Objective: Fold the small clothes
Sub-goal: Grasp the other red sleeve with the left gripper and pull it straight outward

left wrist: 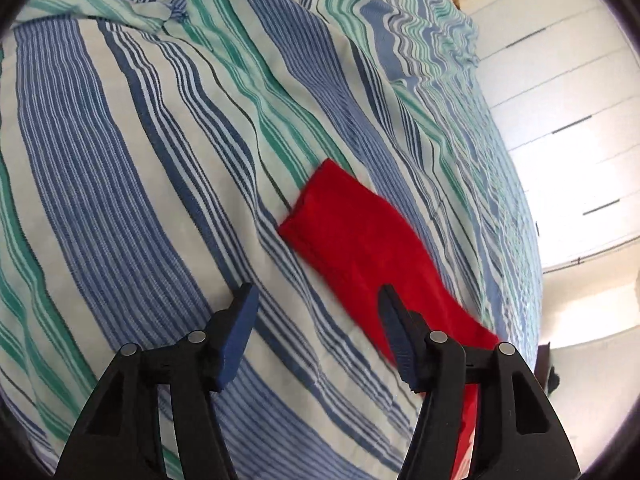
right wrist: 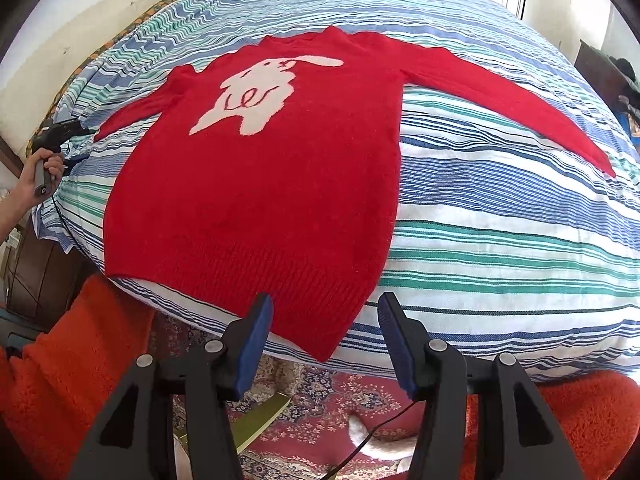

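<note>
Red sweater point(right wrist: 256, 184) lies flat, front up, on striped bedspread point(right wrist: 500, 216), white rabbit motif point(right wrist: 260, 92) on chest. Both sleeves spread out; hem at near edge of bed, neck at far side. Left sleeve point(left wrist: 360, 248) runs diag. across bedspread point(left wrist: 120, 200) in left wrist view.

Left gripper point(left wrist: 318, 292): jaws wide apart, nothing held, low over the sleeve; its right finger overlaps the red knit, contact can't tell. From right cam it's at far left by sleeve cuff, w/ hand point(right wrist: 36, 176) on handle.

Right gripper point(right wrist: 326, 300): jaws wide apart, empty, just near of hem's right corner, over bed edge. Patterned rug point(right wrist: 340, 396) below, orange fleece point(right wrist: 60, 360) on both sides.
</note>
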`<state>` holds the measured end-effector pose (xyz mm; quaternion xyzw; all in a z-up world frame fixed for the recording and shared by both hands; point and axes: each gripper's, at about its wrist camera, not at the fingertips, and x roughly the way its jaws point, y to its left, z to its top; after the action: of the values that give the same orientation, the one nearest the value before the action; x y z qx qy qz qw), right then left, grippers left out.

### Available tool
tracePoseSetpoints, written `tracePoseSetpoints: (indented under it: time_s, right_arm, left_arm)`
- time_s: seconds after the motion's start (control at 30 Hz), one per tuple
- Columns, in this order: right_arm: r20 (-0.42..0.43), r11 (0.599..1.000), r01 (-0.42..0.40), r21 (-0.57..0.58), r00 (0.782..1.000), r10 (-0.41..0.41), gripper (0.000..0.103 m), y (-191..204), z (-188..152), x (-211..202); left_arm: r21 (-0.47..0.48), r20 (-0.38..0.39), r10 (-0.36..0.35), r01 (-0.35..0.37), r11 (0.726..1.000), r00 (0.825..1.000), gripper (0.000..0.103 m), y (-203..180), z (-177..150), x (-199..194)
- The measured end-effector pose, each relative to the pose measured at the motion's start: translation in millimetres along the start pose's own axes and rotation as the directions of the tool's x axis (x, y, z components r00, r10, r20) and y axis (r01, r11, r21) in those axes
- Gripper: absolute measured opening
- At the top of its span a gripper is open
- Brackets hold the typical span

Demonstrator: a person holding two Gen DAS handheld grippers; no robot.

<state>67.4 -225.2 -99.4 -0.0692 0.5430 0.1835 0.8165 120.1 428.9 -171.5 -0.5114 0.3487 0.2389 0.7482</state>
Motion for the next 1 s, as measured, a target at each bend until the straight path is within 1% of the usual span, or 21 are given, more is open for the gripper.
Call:
tracePoseSetpoints:
  time_s: [0.07, 0.1, 0.13, 0.17, 0.2, 0.23, 0.27, 0.33, 0.4, 0.47, 0.53, 0.6, 0.67, 0.77, 0.8, 0.83, 0.87, 0.9, 0.93, 0.97, 1.0]
  right_arm:
    - [-0.005, 1.0, 0.011, -0.018, 1.0, -0.011, 0.055, 4.2, -0.4, 0.2]
    - [-0.008, 1.0, 0.016, -0.027, 1.0, -0.016, 0.055, 5.9, -0.7, 0.3]
    - [-0.011, 0.999, 0.02, -0.033, 1.0, -0.02, 0.055, 7.3, -0.7, 0.6]
    - [-0.014, 0.999, 0.024, -0.037, 1.0, -0.025, 0.055, 8.2, -0.7, 0.7]
    - [-0.014, 0.999, 0.028, -0.039, 0.999, -0.029, 0.055, 8.6, -0.5, 0.7]
    - [-0.012, 0.999, 0.031, -0.038, 0.999, -0.032, 0.055, 8.6, -0.2, 0.4]
    - [-0.007, 0.999, 0.034, -0.036, 0.999, -0.035, 0.055, 8.5, 0.3, -0.6]
    - [0.008, 0.999, 0.043, -0.029, 0.999, -0.042, 0.055, 7.3, 1.2, -3.2]
    - [0.017, 0.999, 0.045, -0.018, 0.999, -0.045, 0.055, 4.6, 1.5, -4.6]
    - [0.013, 0.999, 0.036, -0.005, 0.999, -0.036, 0.055, 0.9, 2.0, -3.0]
    - [-0.006, 1.0, 0.015, 0.009, 1.0, -0.015, 0.055, -2.9, 2.6, 2.0]
    - [-0.019, 1.0, 0.0, 0.025, 1.0, 0.001, 0.055, -6.7, 3.4, 5.8]
    - [-0.007, 0.999, -0.003, 0.044, 1.0, 0.003, 0.055, -9.9, 3.1, 4.1]
    - [0.018, 0.997, 0.009, 0.071, 1.0, -0.01, 0.055, -13.6, 0.0, -1.2]
    - [0.019, 0.997, 0.01, 0.08, 1.0, -0.012, 0.055, -15.1, -1.0, -1.8]
    - [0.018, 0.996, 0.01, 0.088, 1.0, -0.011, 0.055, -16.5, -1.6, -1.8]
    - [0.016, 0.995, 0.009, 0.095, 1.0, -0.01, 0.055, -17.9, -1.8, -1.6]
    - [0.015, 0.995, 0.007, 0.101, 1.0, -0.009, 0.055, -19.2, -1.8, -1.5]
    - [0.016, 0.995, 0.006, 0.104, 1.0, -0.008, 0.055, -20.0, -1.8, -1.6]
    - [0.018, 0.994, 0.006, 0.105, 1.0, -0.008, 0.055, -20.2, -1.5, -1.9]
    - [0.021, 0.994, 0.008, 0.105, 1.0, -0.01, 0.055, -20.2, -1.4, -2.4]
  left_arm:
    - [-0.047, 0.029, -0.009, 0.01, 0.999, 1.0, 0.072, -3.1, 7.7, 12.2]
    - [-0.062, 0.034, -0.003, 0.005, 0.998, 0.999, 0.072, -3.3, 10.5, 18.4]
    - [-0.077, 0.038, 0.001, 0.002, 0.997, 0.999, 0.068, -2.0, 11.5, 23.3]
    - [-0.09, 0.042, -0.007, 0.011, 0.996, 0.999, 0.03, 0.2, 12.0, 26.2]
    - [-0.105, 0.014, -0.023, 0.025, 0.994, 1.0, 0.004, 4.2, 13.2, 29.4]
    - [-0.126, 0.025, -0.036, 0.039, 0.991, 0.999, 0.002, 7.4, 13.1, 25.4]
    - [-0.132, 0.067, -0.044, 0.053, 0.99, 0.997, 0.002, 9.0, 11.2, 14.3]
    - [-0.11, 0.116, -0.043, 0.056, 0.992, 0.992, 0.002, 11.4, 2.0, -9.6]
    - [-0.077, 0.145, 0.007, 0.004, 0.997, 0.989, 0.002, 16.0, -7.3, -27.7]
    - [-0.063, 0.14, 0.068, -0.059, 0.996, 0.988, 0.002, 23.2, -13.7, -32.3]
    - [-0.038, 0.116, 0.114, -0.11, 0.993, 0.987, 0.002, 28.2, -14.7, -26.5]
    - [0.0, 0.117, 0.156, -0.157, 0.988, 0.981, 0.002, 25.7, -17.7, -25.5]
    - [0.053, 0.127, 0.198, -0.206, 0.977, 0.972, 0.002, 16.8, -21.0, -23.9]
    - [0.088, 0.117, 0.236, -0.246, 0.965, 0.965, 0.005, 16.3, -28.0, -21.8]
    - [0.098, 0.117, 0.244, -0.256, 0.962, 0.963, 0.009, 14.8, -27.8, -22.3]
    - [0.11, 0.118, 0.246, -0.259, 0.96, 0.962, 0.01, 14.0, -30.4, -26.2]
    - [0.122, 0.122, 0.244, -0.258, 0.958, 0.962, 0.015, 13.3, -32.8, -31.0]
    - [0.131, 0.126, 0.239, -0.255, 0.958, 0.963, 0.028, 14.2, -36.3, -37.6]
    - [0.139, 0.133, 0.233, -0.25, 0.958, 0.963, 0.036, 14.2, -39.4, -45.0]
    - [0.145, 0.145, 0.23, -0.251, 0.957, 0.962, 0.051, 14.2, -44.0, -53.8]
    - [0.152, 0.158, 0.228, -0.251, 0.956, 0.961, 0.06, 13.7, -48.3, -62.0]
